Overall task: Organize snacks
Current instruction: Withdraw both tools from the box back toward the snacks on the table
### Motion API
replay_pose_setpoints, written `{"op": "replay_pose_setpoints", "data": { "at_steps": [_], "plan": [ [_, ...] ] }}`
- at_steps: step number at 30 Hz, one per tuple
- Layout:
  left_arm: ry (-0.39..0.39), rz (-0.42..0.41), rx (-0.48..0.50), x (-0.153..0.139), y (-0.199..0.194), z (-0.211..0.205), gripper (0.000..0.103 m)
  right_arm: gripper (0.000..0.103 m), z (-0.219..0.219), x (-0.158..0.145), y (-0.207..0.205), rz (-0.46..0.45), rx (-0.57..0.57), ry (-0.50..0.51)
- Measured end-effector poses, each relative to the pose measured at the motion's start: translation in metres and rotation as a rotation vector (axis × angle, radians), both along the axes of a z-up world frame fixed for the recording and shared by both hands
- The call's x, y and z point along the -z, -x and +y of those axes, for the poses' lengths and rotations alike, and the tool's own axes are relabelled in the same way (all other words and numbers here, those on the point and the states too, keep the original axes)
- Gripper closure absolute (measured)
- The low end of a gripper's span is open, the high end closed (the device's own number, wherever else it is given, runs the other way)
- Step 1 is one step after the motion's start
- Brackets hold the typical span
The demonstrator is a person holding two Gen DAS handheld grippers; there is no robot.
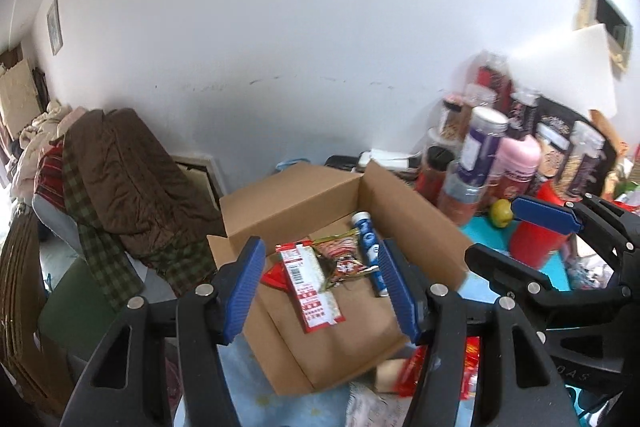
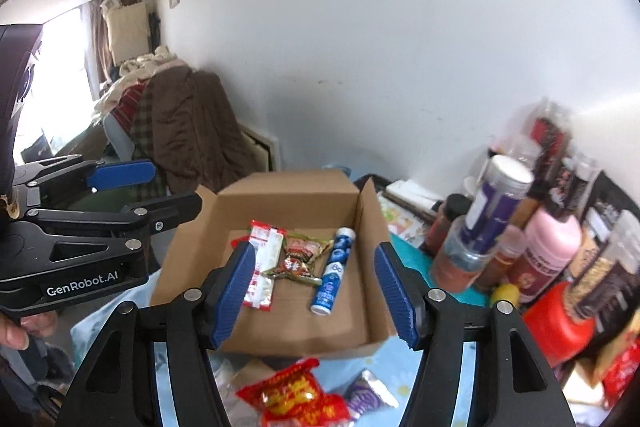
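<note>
An open cardboard box (image 1: 292,195) (image 2: 288,199) sits on the blue cloth. Inside lie a red-and-white packet (image 1: 312,287) (image 2: 262,267), small gold-and-red snack packs (image 1: 340,255) (image 2: 302,255) and a blue tube (image 1: 370,251) (image 2: 334,267). My left gripper (image 1: 320,287) (image 2: 160,191) hovers above the box's near left side, open and empty. My right gripper (image 2: 314,291) (image 1: 520,243) hangs over the near edge beside it, also open with nothing between its pads. A red snack bag (image 2: 296,395) (image 1: 416,371) and a silver-purple packet (image 2: 368,391) lie in front of the box.
Jars and bottles crowd the right: a purple-label jar (image 2: 496,203), a pink bottle (image 2: 548,251), a red container (image 2: 560,323), a yellow fruit (image 1: 502,213). A brown coat (image 1: 128,179) drapes a chair at the left. A white wall rises behind the box.
</note>
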State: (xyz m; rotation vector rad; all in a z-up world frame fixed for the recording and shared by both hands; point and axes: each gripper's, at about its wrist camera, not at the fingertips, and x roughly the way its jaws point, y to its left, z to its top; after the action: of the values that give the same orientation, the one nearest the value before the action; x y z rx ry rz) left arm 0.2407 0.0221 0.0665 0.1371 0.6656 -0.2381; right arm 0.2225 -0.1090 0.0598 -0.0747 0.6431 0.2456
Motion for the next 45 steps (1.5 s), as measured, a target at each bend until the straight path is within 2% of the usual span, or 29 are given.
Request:
{"op": "replay_pose_setpoints", "data": {
  "at_steps": [2,9,14,19,26,31,36,45],
  "plan": [
    [0.007,-0.025,0.009,-0.007,0.014,-0.001,0.031,0.039,-0.004,-0.007,0.014,-0.013,0.010,-0.005],
    [0.023,-0.066,0.061,-0.021,0.061,-0.009,0.028,0.031,-0.018,-0.021,0.060,-0.061,0.035,-0.011],
    [0.036,-0.103,0.092,-0.025,0.093,-0.014,0.023,0.031,-0.023,-0.025,0.092,-0.084,0.055,-0.015],
    [0.044,-0.111,0.130,-0.022,0.118,-0.017,0.022,0.027,-0.028,-0.022,0.123,-0.097,0.072,-0.022],
    [0.044,-0.098,0.184,-0.005,0.148,-0.022,0.022,0.027,-0.028,-0.005,0.158,-0.100,0.093,-0.002],
    [0.076,-0.060,0.233,0.011,0.162,-0.023,0.022,0.027,-0.028,0.011,0.178,-0.086,0.115,0.000],
    [0.054,-0.037,0.258,0.029,0.170,-0.027,0.022,0.027,-0.028,0.028,0.191,-0.060,0.126,-0.003],
    [0.073,0.043,0.285,0.066,0.176,-0.029,0.022,0.027,-0.030,0.066,0.203,0.001,0.139,-0.049]
  ]
}}
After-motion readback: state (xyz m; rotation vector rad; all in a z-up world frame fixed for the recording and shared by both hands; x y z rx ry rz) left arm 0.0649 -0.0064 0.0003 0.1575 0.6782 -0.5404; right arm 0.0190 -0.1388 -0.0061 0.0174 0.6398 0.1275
